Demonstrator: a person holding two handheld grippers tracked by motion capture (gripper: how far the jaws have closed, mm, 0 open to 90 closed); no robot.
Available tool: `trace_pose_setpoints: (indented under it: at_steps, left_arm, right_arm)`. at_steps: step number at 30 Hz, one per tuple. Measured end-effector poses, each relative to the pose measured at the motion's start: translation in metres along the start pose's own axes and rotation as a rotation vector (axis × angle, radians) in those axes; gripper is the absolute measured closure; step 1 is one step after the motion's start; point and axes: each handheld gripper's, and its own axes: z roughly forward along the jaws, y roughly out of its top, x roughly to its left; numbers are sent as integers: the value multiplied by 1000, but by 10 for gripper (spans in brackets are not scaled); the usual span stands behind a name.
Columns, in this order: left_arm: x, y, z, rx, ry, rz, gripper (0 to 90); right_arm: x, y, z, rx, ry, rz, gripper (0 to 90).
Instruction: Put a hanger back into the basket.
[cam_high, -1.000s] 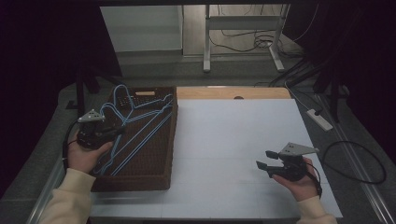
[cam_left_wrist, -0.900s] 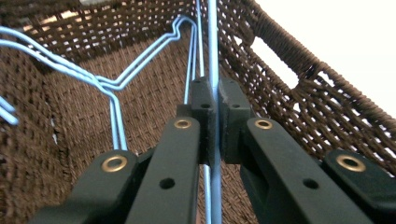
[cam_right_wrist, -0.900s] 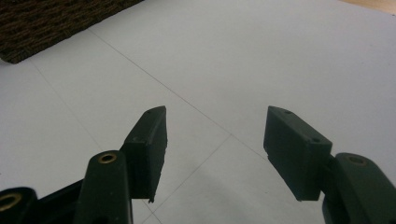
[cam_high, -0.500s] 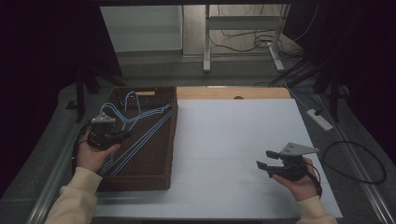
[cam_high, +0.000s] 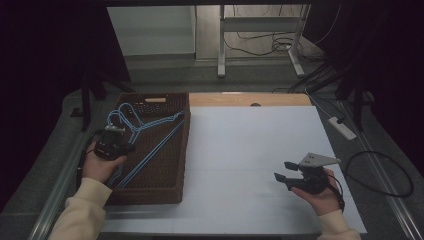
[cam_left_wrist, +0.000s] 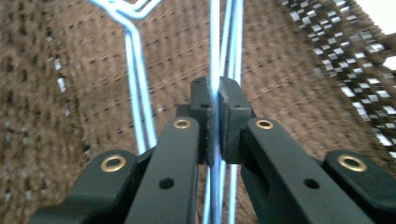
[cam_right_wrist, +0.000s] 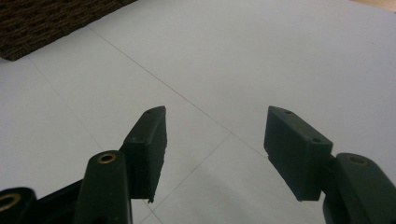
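Gripping a blue wire hanger (cam_left_wrist: 214, 70), the left tongs (cam_high: 114, 145) were pressed down inside the brown woven basket (cam_high: 150, 187), near its left wall and a little toward the far end. In the left tongs' own camera the two black pads met on a thin blue wire with almost no gap, so the hold looked firm. Several hangers (cam_high: 145, 135) lay in the basket in a loose bundle, their hooks toward the far left corner of the basket and their long bars running toward its near side; how many were there I could not tell, since the wires overlapped. Whether only one wire sat in the pinch was also unclear.

The right tongs (cam_high: 285, 179) rested well to the right of the basket, on the white table (cam_high: 250, 150), their jaws standing wide with nothing between them.

Judging by this, the work was at an early stage: one hanger had been taken hold of, but none lay on the table beside the basket. Left to do, as it seemed, were lifting the pinched hanger free of the others, carrying it out over the right wall of the basket, and dealing with the rest.
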Motion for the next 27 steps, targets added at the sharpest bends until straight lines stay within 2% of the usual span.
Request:
trace_pose_setpoints:
  at_steps: [1, 2, 3, 4, 5, 8, 13, 15, 19, 27]
  left_arm:
    - [0, 0, 0, 0, 12, 1, 849]
    - [0, 0, 1, -1, 19, 5, 799]
    - [0, 0, 1, -3, 33, 11, 799]
    - [0, 0, 0, -14, 53, 17, 700]
    - [0, 1, -1, -27, 63, 16, 700]
    - [-2, 0, -8, -85, 54, 20, 532]
    - [-12, -2, -25, -200, -16, 52, 467]
    - [-15, -3, -31, -224, -29, 68, 447]
    - [-25, -6, -44, -288, -80, 74, 425]
    - [-54, -18, -60, -375, -162, 128, 405]
  right_arm:
    - [0, 0, 0, 0, 1, 0, 402]
    - [0, 0, 0, 2, 1, -1, 402]
    - [0, 0, 0, 2, 1, -1, 402]
    - [0, 0, 0, 2, -1, -1, 402]
    - [0, 0, 0, 2, -1, -1, 402]
    - [0, 0, -1, 0, -1, -2, 401]
    - [0, 0, -1, 1, -1, -1, 401]
    - [0, 0, 0, 1, -1, -1, 401]
    - [0, 0, 0, 1, -1, -1, 400]
    - [0, 0, -1, 5, -6, 0, 386]
